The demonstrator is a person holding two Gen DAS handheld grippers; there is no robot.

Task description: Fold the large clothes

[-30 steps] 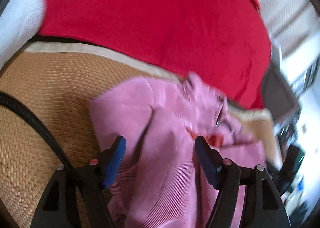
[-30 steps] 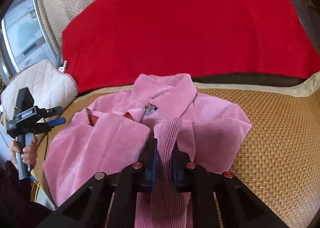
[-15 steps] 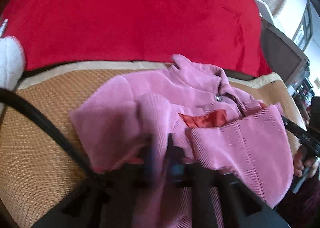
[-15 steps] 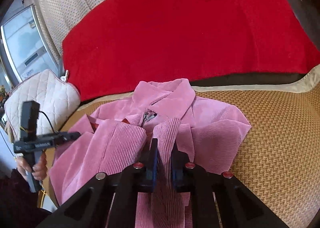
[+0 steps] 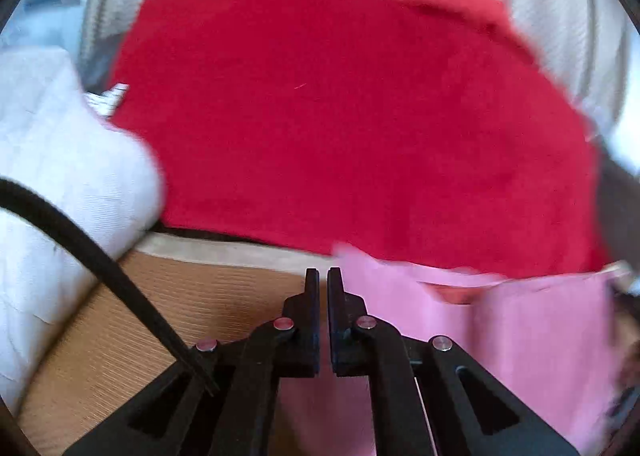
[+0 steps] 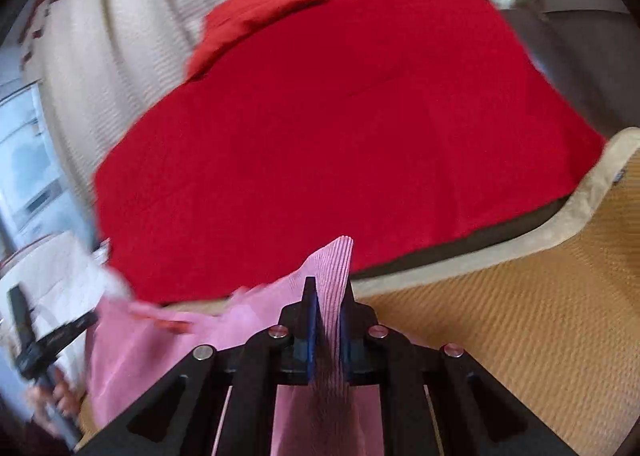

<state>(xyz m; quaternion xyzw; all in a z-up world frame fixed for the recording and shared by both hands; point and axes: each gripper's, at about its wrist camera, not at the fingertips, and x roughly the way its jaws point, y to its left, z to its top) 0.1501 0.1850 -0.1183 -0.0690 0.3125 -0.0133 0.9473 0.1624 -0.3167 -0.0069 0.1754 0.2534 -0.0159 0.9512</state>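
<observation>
Motion blur smears the pink jacket in the left wrist view, so its collar and folds cannot be made out; at 5 o'clock the frame edge cuts it off. Whether cloth sits between the left gripper pads cannot be told. In the right wrist view, at 8 o'clock, the person's hand is blurred and cropped.

No text, label, brand or number can be read, perhaps because both views are motion-blurred.
</observation>
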